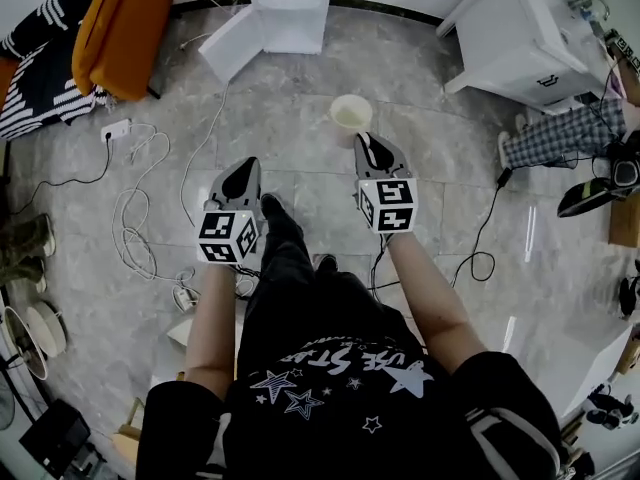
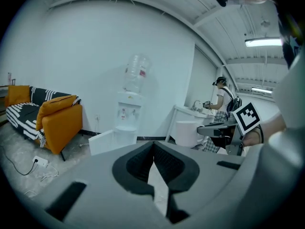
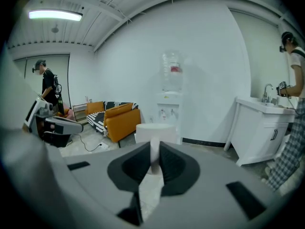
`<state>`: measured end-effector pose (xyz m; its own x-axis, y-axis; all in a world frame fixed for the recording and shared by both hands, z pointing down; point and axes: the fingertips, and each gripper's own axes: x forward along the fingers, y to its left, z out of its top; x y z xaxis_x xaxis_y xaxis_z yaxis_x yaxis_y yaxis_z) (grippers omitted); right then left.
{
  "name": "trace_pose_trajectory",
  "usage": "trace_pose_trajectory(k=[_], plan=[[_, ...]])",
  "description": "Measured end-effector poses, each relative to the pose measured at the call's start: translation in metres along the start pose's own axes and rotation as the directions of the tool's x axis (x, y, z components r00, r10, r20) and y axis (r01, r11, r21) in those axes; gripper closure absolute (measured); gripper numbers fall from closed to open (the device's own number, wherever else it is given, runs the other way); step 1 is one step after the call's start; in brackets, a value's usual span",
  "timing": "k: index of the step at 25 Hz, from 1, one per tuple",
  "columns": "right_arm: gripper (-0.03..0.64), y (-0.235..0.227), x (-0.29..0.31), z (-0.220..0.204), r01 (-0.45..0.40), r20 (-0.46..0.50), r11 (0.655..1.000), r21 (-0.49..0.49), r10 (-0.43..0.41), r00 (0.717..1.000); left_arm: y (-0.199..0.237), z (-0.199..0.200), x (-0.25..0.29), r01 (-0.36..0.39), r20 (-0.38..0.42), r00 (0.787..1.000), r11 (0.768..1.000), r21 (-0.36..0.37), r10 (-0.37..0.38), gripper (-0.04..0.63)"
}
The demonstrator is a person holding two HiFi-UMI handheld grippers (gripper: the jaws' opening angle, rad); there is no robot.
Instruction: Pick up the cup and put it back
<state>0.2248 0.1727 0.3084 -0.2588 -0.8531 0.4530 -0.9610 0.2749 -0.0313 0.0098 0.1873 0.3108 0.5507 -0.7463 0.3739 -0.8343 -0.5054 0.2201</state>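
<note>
The fingers point(image 3: 176, 168) of my right gripper point(image 3: 153, 152) were nearly together, pinched on the handle of the white cup point(image 3: 155, 130). The cup's round body sat upright just past the tips. From the head view the cup point(image 1: 350, 114) hung in the air right ahead of the right gripper point(image 1: 366, 140), over the grey tiled floor point(image 1: 300, 128) and clear of it.

The left gripper point(image 1: 247, 165) was level with the right one and well to its side. Its fingers point(image 2: 136, 163) were closed tip to tip with nothing between them. Looking across from that side I could see the cup point(image 2: 188, 131) out at the end of the right gripper.

Beyond the cup stood a white water dispenser point(image 1: 285, 13) against the wall, with a bottle on top in the right gripper view. An orange sofa point(image 1: 125, 28) with striped black-and-white cushions was off to the left. White cables point(image 1: 140, 208) and a power strip point(image 1: 115, 128) lay on the floor near it. To the right was a white sink cabinet point(image 1: 530, 38), and a person in checked trousers point(image 1: 565, 133) stood beside it.
</note>
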Motion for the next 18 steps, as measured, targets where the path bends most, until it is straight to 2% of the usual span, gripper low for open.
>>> trace_pose_trajectory(k=[7, 14, 18], plan=[[0.574, 0.014, 0.105, 0.014, -0.012, -0.04, 1.0, 0.013, 0.013, 0.999, 0.095, 0.019, 0.036, -0.055, -0.021, 0.998, 0.998, -0.014, 0.054, 0.586], [0.574, 0.015, 0.213, 0.028, 0.02, -0.076, 0.998, 0.059, -0.015, 0.997, 0.17, 0.031, 0.098, 0.005, -0.084, 0.996, 1.0, 0.008, -0.004, 0.586], [0.574, 0.006, 0.263, 0.008, 0.031, -0.13, 0.995, 0.097, -0.018, 0.991, 0.197, 0.019, 0.13, -0.003, -0.096, 0.995, 1.0, -0.029, 0.0, 0.586]])
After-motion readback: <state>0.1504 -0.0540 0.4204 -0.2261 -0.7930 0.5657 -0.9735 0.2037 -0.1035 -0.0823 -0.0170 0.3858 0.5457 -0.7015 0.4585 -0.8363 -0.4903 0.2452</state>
